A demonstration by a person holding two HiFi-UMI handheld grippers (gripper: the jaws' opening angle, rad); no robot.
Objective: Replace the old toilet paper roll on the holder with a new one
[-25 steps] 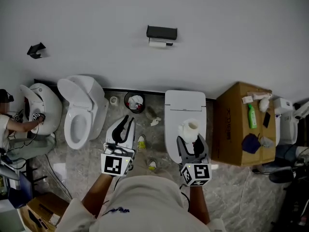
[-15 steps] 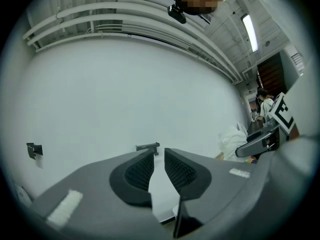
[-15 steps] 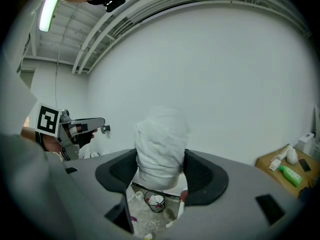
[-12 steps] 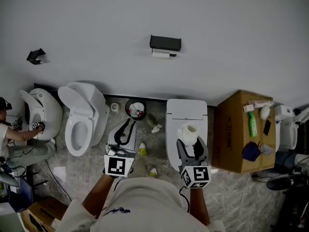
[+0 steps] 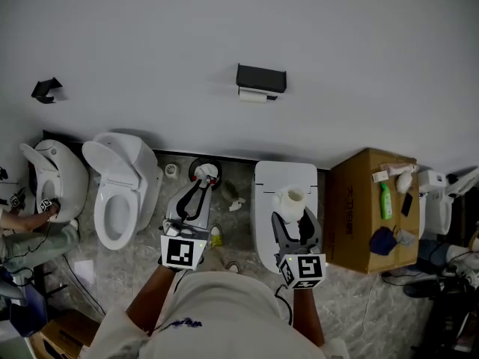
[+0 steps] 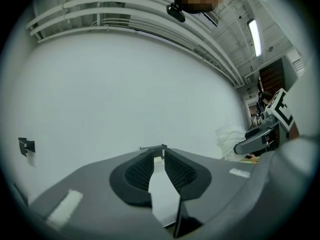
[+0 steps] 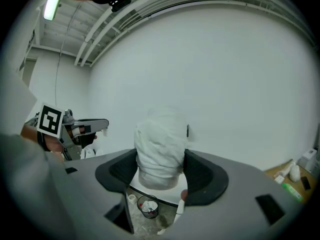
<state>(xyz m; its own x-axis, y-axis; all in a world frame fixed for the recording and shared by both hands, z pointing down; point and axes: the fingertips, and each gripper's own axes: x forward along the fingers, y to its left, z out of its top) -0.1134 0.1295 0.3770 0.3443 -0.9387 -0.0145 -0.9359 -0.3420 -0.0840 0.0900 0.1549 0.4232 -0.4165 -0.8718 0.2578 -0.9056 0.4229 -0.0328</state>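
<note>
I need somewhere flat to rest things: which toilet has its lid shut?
The toilet beside the box; the middle toilet and the left toilet stand open.

Closing in on the wall holder [image 5: 261,79]
Left gripper [image 5: 201,188] and right gripper [image 5: 294,217], carrying the new roll [image 5: 290,199], have both moved nearer the holder.

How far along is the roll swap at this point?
Done: nothing at the holder; the old roll still hangs under it. In hand: the right gripper clamps the new roll; the left gripper is empty. Left: pull the old roll, fit the new one.
</note>
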